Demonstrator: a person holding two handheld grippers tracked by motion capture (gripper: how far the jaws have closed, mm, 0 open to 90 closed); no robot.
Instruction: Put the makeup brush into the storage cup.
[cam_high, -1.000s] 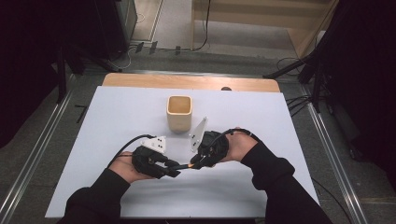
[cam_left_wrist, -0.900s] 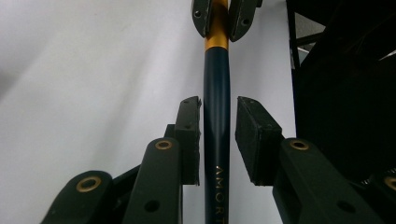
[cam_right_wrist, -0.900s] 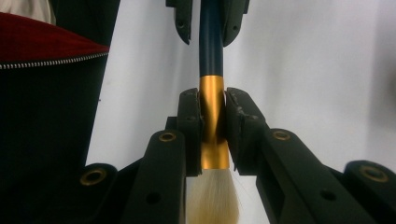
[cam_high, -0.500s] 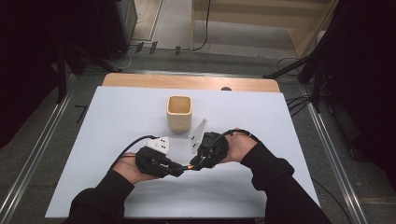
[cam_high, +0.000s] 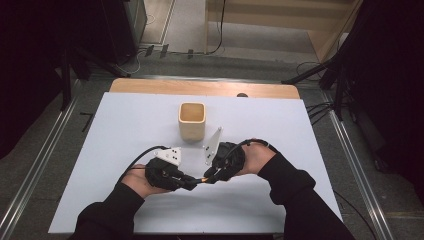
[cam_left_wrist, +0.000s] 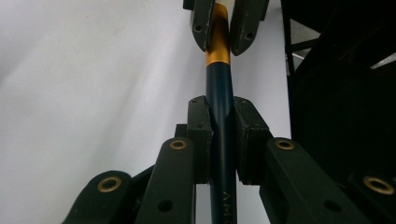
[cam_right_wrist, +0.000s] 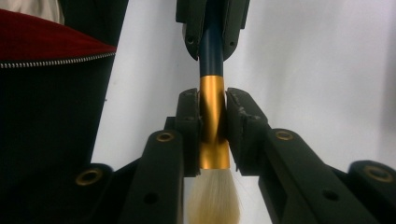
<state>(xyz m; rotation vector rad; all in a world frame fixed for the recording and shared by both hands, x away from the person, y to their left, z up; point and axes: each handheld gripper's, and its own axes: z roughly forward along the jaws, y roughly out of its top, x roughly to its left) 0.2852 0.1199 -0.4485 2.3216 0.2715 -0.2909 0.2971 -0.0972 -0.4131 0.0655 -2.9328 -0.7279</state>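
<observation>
High view: both grippers meet low over the white table (cam_high: 300, 130), the left gripper (cam_high: 192, 183) and right gripper (cam_high: 209, 176) tip to tip with the brush (cam_high: 202, 179) bridged between them, the wooden cup (cam_high: 192, 120) just beyond.

Left gripper view: its jaws have just been closing and now pinch the dark blue handle (cam_left_wrist: 222, 121) — keep that grip square.

Right gripper view: its pads sit against the gold ferrule (cam_right_wrist: 213, 121), bristles (cam_right_wrist: 214, 198) hanging free, the jaws easing apart. Release fully only once the left grip is firm — otherwise the brush may drop.

I see the cup (cam_high: 192, 121) standing behind both grippers on the table (cam_high: 310, 130); the brush (cam_high: 201, 180) apparently spans between left gripper (cam_high: 192, 183) and right gripper (cam_high: 210, 177).
</observation>
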